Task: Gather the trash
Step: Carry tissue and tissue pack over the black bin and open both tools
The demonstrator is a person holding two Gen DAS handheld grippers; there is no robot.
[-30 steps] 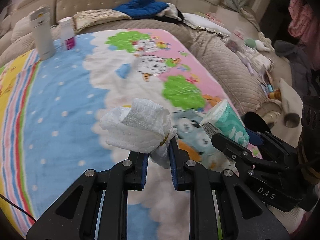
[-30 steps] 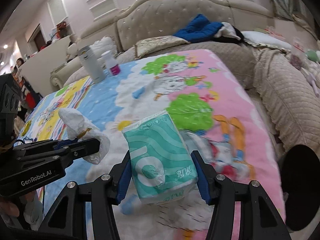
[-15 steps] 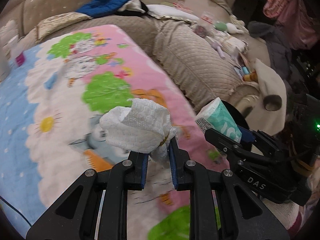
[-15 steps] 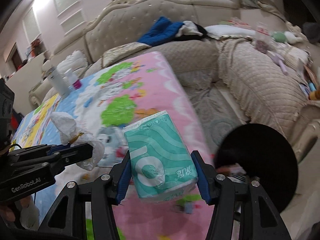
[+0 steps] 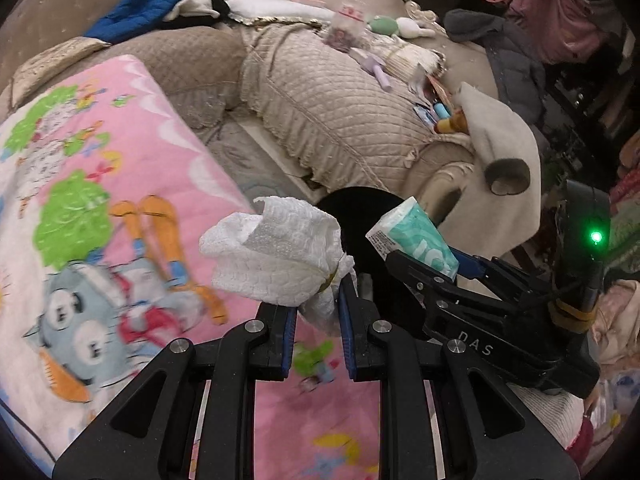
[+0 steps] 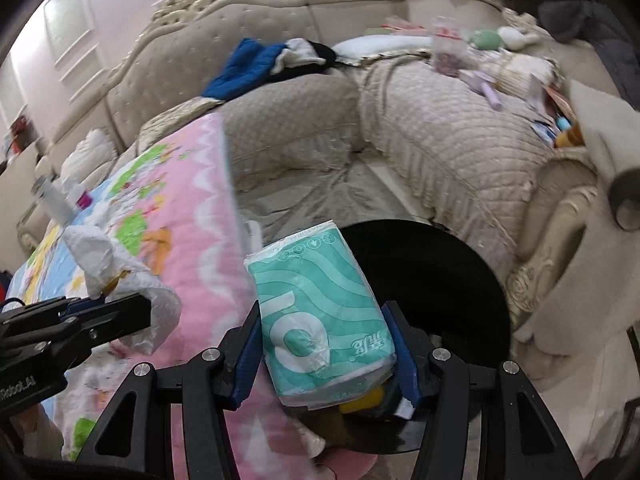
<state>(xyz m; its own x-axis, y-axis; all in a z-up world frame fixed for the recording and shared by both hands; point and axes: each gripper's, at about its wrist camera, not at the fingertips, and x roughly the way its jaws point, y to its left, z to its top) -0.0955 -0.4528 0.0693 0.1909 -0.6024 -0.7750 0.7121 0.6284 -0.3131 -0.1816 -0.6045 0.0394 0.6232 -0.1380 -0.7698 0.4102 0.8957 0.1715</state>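
While tissue pack (image 6: 320, 312) hangs (clamped).

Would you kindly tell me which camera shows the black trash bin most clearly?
The right wrist view: the black trash bin shows its wide round opening just beyond the teal tissue pack. The left wrist view shows only a dark patch of it behind the crumpled white tissue.
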